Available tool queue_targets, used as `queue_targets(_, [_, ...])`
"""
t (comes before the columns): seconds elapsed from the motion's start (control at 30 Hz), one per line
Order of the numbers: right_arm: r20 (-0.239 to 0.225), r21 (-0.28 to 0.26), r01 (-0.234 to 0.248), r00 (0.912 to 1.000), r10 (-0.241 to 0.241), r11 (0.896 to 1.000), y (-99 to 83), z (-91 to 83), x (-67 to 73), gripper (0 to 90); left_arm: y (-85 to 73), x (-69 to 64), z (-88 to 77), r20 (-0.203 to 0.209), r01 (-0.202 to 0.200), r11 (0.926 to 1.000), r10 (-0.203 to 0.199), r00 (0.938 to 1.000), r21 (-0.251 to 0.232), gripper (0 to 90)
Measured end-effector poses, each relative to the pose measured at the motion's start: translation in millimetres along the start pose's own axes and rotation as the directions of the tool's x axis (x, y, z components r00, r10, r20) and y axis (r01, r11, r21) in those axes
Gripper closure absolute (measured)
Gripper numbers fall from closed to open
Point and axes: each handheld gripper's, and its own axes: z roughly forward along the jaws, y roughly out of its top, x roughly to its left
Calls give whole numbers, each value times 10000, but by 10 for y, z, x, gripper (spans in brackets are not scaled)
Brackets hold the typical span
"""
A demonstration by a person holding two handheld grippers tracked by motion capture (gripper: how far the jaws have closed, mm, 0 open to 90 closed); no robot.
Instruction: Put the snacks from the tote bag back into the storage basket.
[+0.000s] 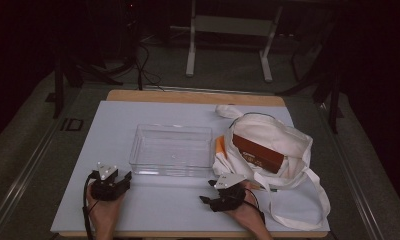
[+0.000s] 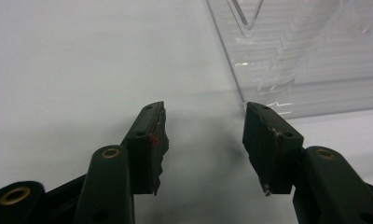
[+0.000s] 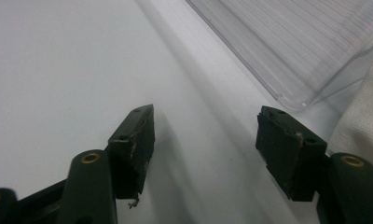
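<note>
Each hand carries a black two-jaw gripper: the left gripper and the right gripper. Each bears a grey three-cornered plate on top and a trailing black cable. Brass-coloured rivets mark the jaw arms. The pads are chipped and worn.

Clear bin, cream bag, orange-brown box, white table, black tongs.

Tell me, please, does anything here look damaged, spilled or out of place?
Nothing is spilled. The pads of the left gripper look chipped and ragged at the edges, and the right gripper has a small frayed bit. The cloth bag lies slumped open with a brown box inside.
</note>
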Motion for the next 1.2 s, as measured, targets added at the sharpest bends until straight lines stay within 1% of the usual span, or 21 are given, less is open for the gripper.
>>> queue_targets(0.07, [-14,-35,-56,10000,56,10000,-2,-4,-8,356,-3,16,-5,76,164,9998,-164,9998,-64,490])
queue_targets(0.1, [-9,-43,-58,10000,58,10000,-2,-5,-10,353,-4,15,-6,84,148,9999,-147,9999,-75,494])
queue_targets(0.13, [-6,-46,-62,10000,62,10000,-2,-5,-10,352,-5,9,-9,144,43,9999,-42,9999,-103,500])
queue_targets(0.17, [-6,-46,-62,10000,62,10000,-2,-5,-10,352,-5,9,-9,144,43,9999,-42,9999,-103,500])
queue_targets(0.2, [-6,-27,-57,10000,57,10000,-1,-3,-6,349,-12,-10,-25,243,-158,9995,165,9996,-277,502])
queue_targets(0.23, [-5,-18,-52,10000,52,10000,-1,-3,-5,345,-15,-14,-31,324,-296,9990,307,9990,-339,502])
queue_targets(0.27, [-5,-18,-52,10000,52,10000,-1,-3,-5,345,-15,-14,-31,324,-296,9990,307,9990,-339,502])
queue_targets(0.3, [-35,31,-50,10000,50,10000,1,2,-8,334,-16,-27,-32,321,-413,9986,424,9986,-344,502])
queue_targets(0.43, [-61,27,-58,10000,58,10000,1,1,-10,330,-15,-38,-27,351,-534,9981,545,9979,-300,506])
queue_targets(0.57, [-21,48,-56,10000,56,10000,2,2,-12,335,-19,-42,-36,580,-683,9969,705,9958,-385,504])
queue_targets(0.77, [-10,-61,-107,9999,107,9999,0,-10,-15,341,-14,-63,-25,587,-954,9952,967,9936,-238,503])
queue_targets(0.83, [8,-106,-122,9999,122,9999,-2,-15,-17,341,-15,-65,-23,605,-992,9948,1005,9931,-239,500])
queue_targets(1.0, [60,-26,-77,10000,77,10000,3,-16,-9,345,-16,-74,-24,642,-1082,9938,1097,9919,-262,492])
queue_targets(1.1, [21,97,-98,10000,97,9999,1,-24,-2,348,-17,-72,-25,656,-1034,9943,1050,9923,-269,491])
queue_targets(1.2, [6,209,-76,10000,75,9998,-1,-38,5,353,-17,-73,-24,652,-1081,9938,1096,9918,-256,492])
